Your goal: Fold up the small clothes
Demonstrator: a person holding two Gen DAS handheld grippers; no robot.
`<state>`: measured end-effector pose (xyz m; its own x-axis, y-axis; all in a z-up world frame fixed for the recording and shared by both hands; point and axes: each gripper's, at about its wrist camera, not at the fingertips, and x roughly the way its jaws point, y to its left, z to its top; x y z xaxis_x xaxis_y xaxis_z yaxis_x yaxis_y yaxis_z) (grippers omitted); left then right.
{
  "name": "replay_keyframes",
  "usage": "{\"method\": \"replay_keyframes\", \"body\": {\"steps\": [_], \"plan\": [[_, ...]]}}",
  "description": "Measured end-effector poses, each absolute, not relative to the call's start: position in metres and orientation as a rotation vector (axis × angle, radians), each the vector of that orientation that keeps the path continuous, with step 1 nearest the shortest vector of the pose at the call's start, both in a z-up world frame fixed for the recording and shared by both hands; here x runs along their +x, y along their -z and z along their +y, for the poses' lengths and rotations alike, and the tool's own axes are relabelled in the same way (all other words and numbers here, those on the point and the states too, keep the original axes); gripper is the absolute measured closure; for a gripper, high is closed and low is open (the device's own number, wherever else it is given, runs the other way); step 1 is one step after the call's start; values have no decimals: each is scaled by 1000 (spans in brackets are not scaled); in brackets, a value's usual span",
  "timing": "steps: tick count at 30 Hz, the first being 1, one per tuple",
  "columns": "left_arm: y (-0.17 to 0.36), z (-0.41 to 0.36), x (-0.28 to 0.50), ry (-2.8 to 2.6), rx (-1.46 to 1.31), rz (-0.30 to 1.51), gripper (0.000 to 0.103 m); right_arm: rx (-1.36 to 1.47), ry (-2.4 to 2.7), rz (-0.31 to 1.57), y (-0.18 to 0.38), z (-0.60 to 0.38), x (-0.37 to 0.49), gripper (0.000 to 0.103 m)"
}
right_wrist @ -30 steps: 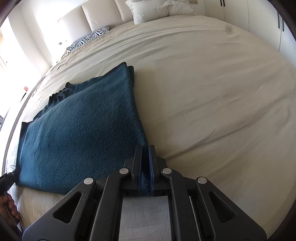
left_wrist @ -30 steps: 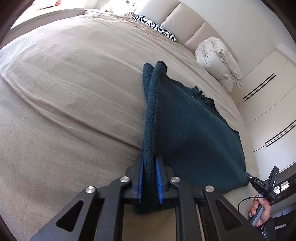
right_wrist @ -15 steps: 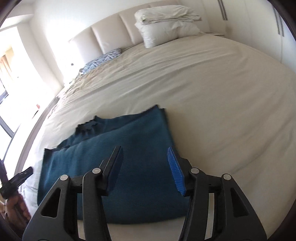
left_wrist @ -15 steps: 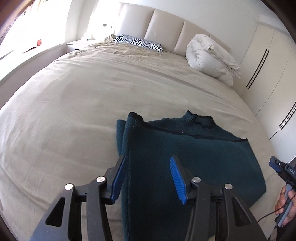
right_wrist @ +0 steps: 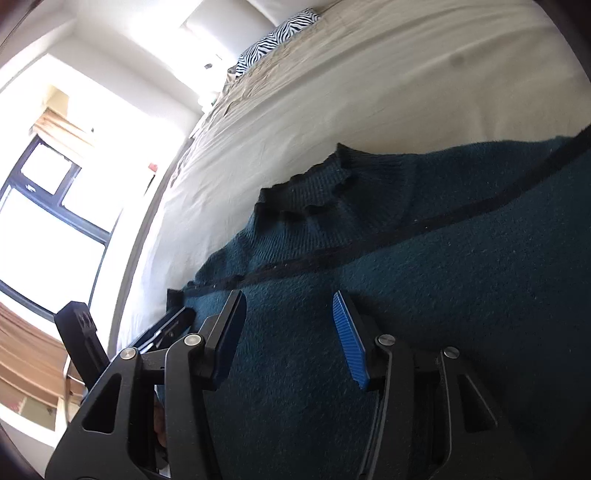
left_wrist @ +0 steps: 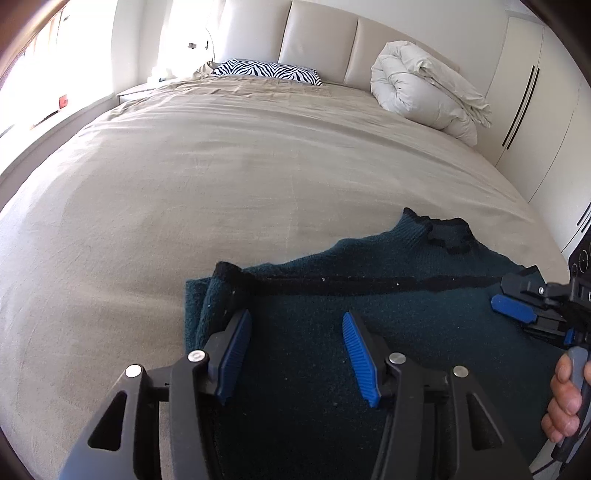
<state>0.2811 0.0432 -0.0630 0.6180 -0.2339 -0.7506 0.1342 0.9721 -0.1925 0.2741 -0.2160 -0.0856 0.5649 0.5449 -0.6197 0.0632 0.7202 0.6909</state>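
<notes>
My teal sweater lay folded on the beige bed, long axis across, collar toward the headboard. Left gripper opened, right gripper narrowed slightly; both released, empty.

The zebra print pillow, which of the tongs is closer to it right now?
Left, probably. The left tongs sit over the sweater's left end, on the zebra print pillow's side; the right tongs hover over its opposite end.
</notes>
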Motion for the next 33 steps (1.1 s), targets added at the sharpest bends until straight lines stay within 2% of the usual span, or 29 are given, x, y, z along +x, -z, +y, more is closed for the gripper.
{"method": "replay_keyframes", "body": {"steps": [4,7,13,17,20,24,26,29,33], "plan": [[65,49,285,227,-153,884,48,802,-276,889,90,-253,271,59],[65,46,283,224,-140,878,48,846,-227,849,93,-289,261,70],[65,42,280,215,-118,872,48,984,-55,731,100,-375,229,71],[66,39,278,206,-102,869,48,993,37,695,87,-392,204,66],[66,38,278,202,-97,867,48,979,-70,691,74,-364,190,66],[67,37,277,196,-87,865,48,874,-276,778,61,-279,190,64],[66,36,276,194,-83,864,48,825,-365,842,65,-232,194,60],[66,35,275,193,-81,863,48,790,-490,934,78,-175,198,60],[66,35,274,197,-86,862,48,741,-489,1002,104,-150,183,60]]}}
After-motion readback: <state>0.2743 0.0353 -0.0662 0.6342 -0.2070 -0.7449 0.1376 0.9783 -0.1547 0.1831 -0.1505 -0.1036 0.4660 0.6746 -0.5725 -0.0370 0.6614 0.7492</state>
